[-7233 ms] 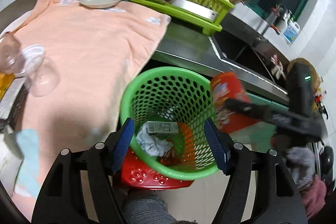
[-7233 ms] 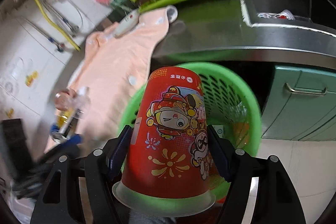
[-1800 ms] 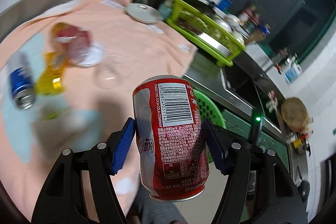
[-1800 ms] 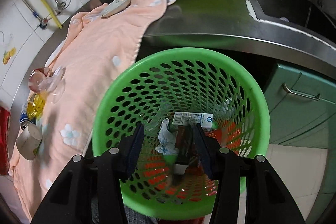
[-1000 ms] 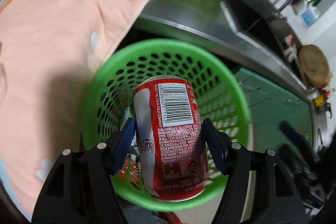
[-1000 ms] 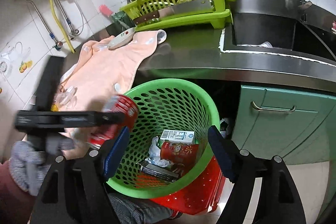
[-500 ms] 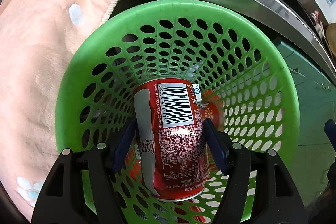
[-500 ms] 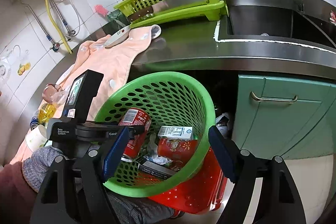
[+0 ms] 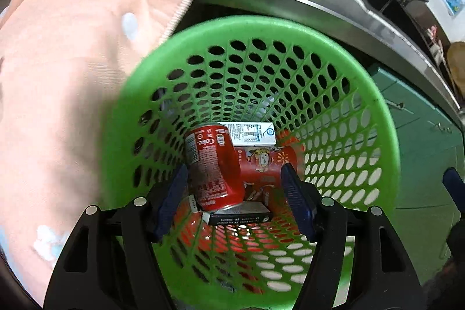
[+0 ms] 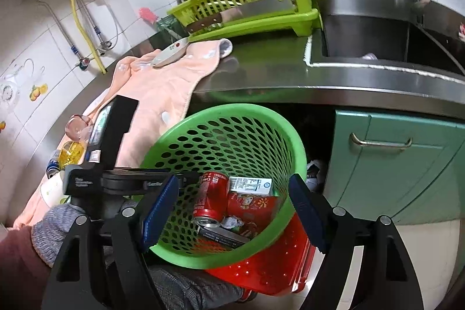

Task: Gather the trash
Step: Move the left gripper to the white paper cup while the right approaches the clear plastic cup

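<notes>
Both claws are spread and empty, the left claw [image 9: 232,193] poised above the green basket [image 9: 377,112] and the right claw [image 10: 232,211] beside its rim, because the cola can [image 9: 213,164] lies inside among other trash.

The red can [image 9: 213,166] lying in the green basket [image 9: 386,135] reads "Coke" in white near its top, with dense small print down its side, too fine to make out. The white carton [image 9: 250,134] just beyond it carries a printed panel and a round blue emblem, both illegible. The red cup [image 9: 267,164] to its right shows cartoon figures and small unreadable characters. A dark flat box [image 9: 241,215] nearer has one white line, unreadable.
</notes>
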Available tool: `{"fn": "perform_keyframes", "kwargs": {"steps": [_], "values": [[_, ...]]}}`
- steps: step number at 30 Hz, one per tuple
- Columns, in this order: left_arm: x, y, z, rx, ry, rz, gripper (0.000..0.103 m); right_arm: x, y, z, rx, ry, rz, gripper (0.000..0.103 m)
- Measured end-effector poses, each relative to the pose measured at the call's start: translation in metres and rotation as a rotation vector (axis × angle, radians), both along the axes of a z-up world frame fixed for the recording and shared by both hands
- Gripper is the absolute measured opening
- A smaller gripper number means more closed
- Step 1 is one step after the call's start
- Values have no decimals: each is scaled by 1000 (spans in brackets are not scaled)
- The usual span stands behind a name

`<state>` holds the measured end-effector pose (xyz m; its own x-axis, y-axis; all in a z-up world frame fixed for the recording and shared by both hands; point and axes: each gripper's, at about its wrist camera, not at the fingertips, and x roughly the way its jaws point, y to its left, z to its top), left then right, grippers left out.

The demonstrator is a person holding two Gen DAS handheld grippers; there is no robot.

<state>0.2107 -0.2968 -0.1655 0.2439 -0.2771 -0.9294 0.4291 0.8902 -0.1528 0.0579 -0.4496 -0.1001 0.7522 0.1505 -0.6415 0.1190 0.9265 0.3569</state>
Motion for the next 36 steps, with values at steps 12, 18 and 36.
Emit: {"fn": "perform_keyframes", "kwargs": {"steps": [12,18,36], "values": [[-28,103,77,-91,-156,115,67,26,56,35,-23,-53,141,79],[-46,168,105,-106,-242,199,70,54,115,47,-69,-62,274,83],[-96,325,122,-101,-334,387,80,146,247,39,-102,-70,448,86]]}}
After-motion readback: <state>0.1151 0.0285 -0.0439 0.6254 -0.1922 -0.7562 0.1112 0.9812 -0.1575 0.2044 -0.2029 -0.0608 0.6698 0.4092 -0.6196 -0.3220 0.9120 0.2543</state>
